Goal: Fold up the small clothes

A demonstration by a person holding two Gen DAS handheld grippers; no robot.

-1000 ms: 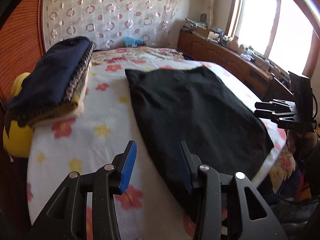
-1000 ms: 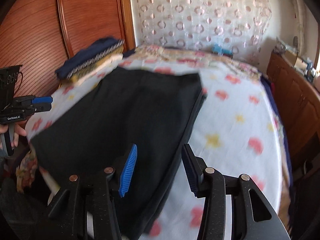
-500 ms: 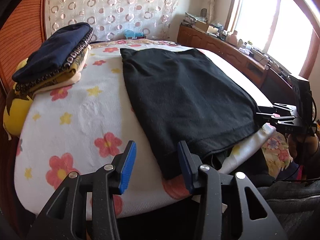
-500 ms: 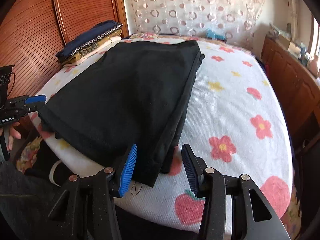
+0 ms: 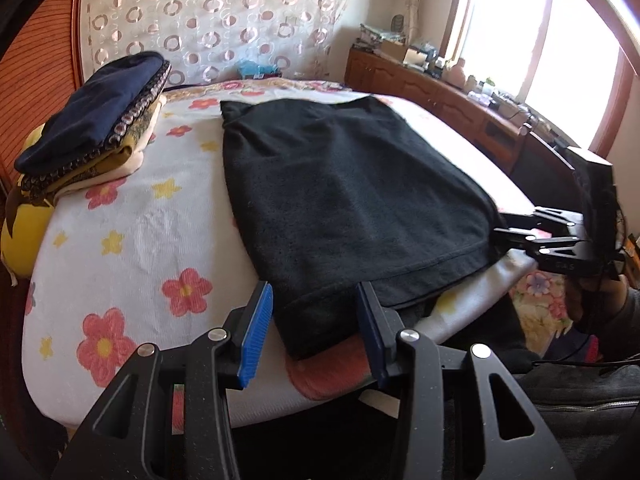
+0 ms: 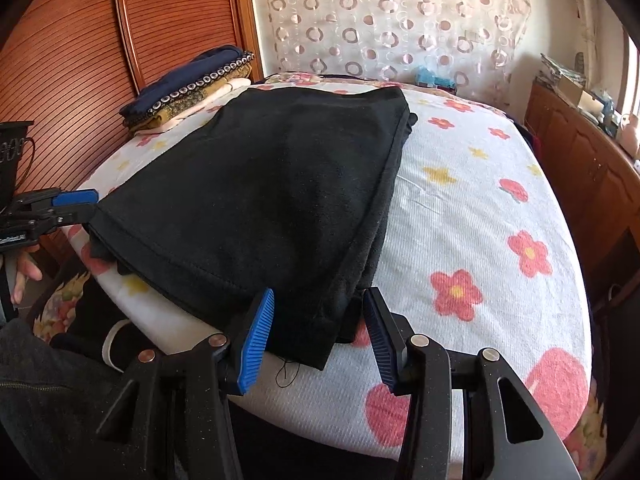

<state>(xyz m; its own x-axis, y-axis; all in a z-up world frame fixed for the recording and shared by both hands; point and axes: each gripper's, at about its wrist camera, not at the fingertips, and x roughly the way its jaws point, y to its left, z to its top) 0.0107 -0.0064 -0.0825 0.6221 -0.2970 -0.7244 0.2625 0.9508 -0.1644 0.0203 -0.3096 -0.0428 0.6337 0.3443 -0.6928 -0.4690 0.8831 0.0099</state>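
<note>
A black garment (image 5: 352, 200) lies flat on the flowered bed cover (image 5: 120, 216), its hem along the near edge. My left gripper (image 5: 314, 292) is open and hovers at the hem's near-left corner, which shows between the blue pads. My right gripper (image 6: 319, 296) is open too, straddling the near-right corner of the black garment (image 6: 272, 200), where folded layers stack up. Neither pair of pads presses the cloth. Each gripper also shows in the other's view: the right gripper (image 5: 516, 232) at the hem's right end, the left gripper (image 6: 60, 204) at its left end.
A stack of folded clothes (image 5: 92, 128) with a navy piece on top sits at the far left by the wooden headboard (image 6: 80, 40). A yellow cushion (image 5: 20, 232) lies below it. A wooden cabinet (image 5: 440, 92) with clutter runs along the right under the window.
Both grippers have drawn back along the garment to its near hem and the bed's edge. Their jaws kept the same gap. The garment lies as before.
</note>
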